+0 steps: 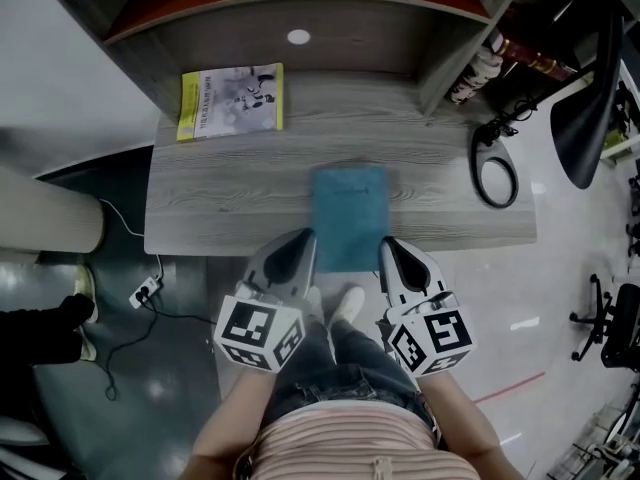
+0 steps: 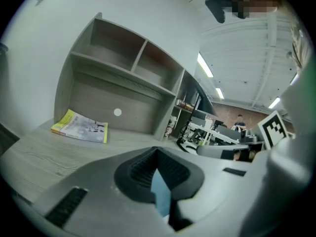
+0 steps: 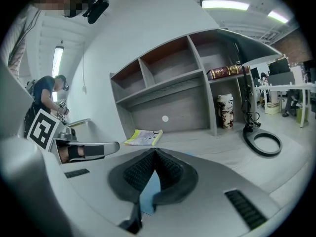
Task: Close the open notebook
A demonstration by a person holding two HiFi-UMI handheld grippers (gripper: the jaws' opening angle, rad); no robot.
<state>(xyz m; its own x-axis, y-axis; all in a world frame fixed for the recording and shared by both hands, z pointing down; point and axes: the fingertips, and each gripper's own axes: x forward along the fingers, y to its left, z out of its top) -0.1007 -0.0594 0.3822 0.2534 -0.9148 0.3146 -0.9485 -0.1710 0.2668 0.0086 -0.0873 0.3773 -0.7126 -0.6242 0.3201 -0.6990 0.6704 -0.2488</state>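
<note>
1. A blue notebook (image 1: 349,215) lies closed and flat on the grey wood-grain tabletop (image 1: 220,198), its plain cover facing up. It is slightly blurred in the head view, and any print on the cover cannot be read.
2. The notebook sits near the middle of the tabletop's front, long side running away from the person. Its near end reaches the front edge and seems to run a little past it.
3. The left tool (image 1: 303,240) and the right tool (image 1: 390,248) flank the notebook's near end, one just beside each long edge. From above, it cannot be told whether either touches the cover.
4. In the left gripper view, the left tool (image 2: 157,152) has its ribbed black pads pressed together at the tip and nothing is clamped between them. A sliver of the blue notebook (image 2: 160,191) shows through the gap behind the pads.
5. In the right gripper view, the right tool (image 3: 155,152) is likewise closed tip to tip and empty, with the same blue cover (image 3: 149,194) showing below it.
6. A yellow-edged magazine (image 1: 231,101) lies at the back left of the tabletop, well apart from the notebook, below the open shelf unit (image 3: 163,78).
7. A black ring on a stalk (image 1: 494,173) rests at the tabletop's right end.
</note>
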